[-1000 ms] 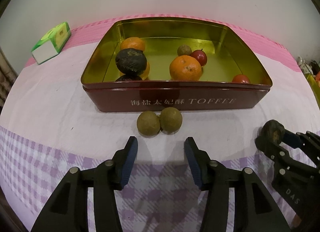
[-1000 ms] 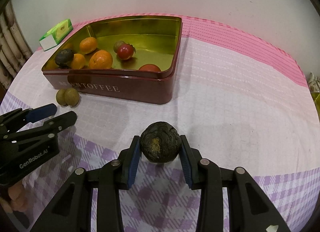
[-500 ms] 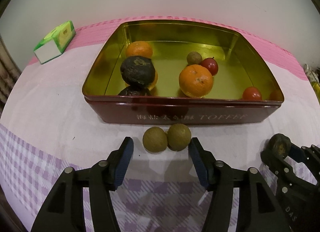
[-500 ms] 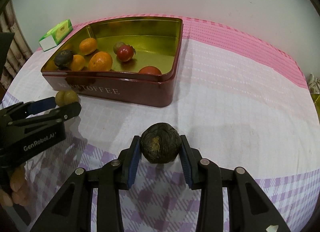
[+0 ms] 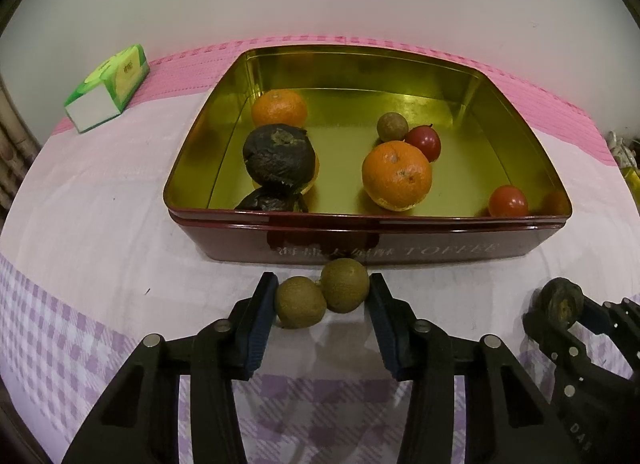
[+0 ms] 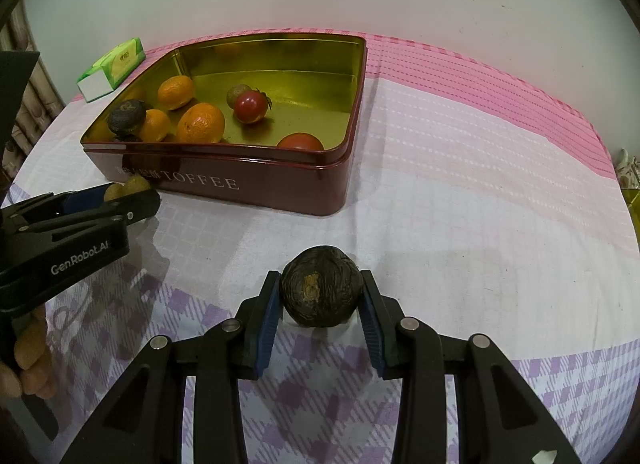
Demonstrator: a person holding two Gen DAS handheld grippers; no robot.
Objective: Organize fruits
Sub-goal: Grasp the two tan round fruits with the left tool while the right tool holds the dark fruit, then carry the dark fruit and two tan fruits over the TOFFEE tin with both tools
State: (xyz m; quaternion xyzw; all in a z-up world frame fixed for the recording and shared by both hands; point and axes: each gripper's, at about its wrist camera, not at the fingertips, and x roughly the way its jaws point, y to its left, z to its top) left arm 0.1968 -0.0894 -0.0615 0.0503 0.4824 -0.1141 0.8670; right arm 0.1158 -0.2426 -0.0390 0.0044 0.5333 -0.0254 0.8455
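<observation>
Two small brown-green round fruits [image 5: 322, 296] lie side by side on the cloth against the front wall of a dark red toffee tin [image 5: 400, 252]. My left gripper [image 5: 322, 292] has them between its blue pads; its jaws are closing and each pad touches a fruit. The tin [image 6: 280, 192] holds oranges [image 5: 396, 176], red tomatoes [image 5: 508, 202], a dark wrinkled fruit [image 5: 278, 160] and a small brown one [image 5: 392, 127]. My right gripper [image 6: 320, 292] is shut on another dark wrinkled fruit [image 6: 320, 292] resting on the cloth, right of the tin's front.
A green tissue pack [image 5: 108, 104] lies at the far left of the table near the pink cloth band. A white wall stands behind the table. A person's fingers [image 6: 28, 356] hold the left gripper's handle. Small items sit at the table's right edge [image 6: 628, 172].
My left gripper moved forward until the two brown fruits lay between its fingers, widened, then narrowed onto them. The right gripper and its dark fruit stayed put.
</observation>
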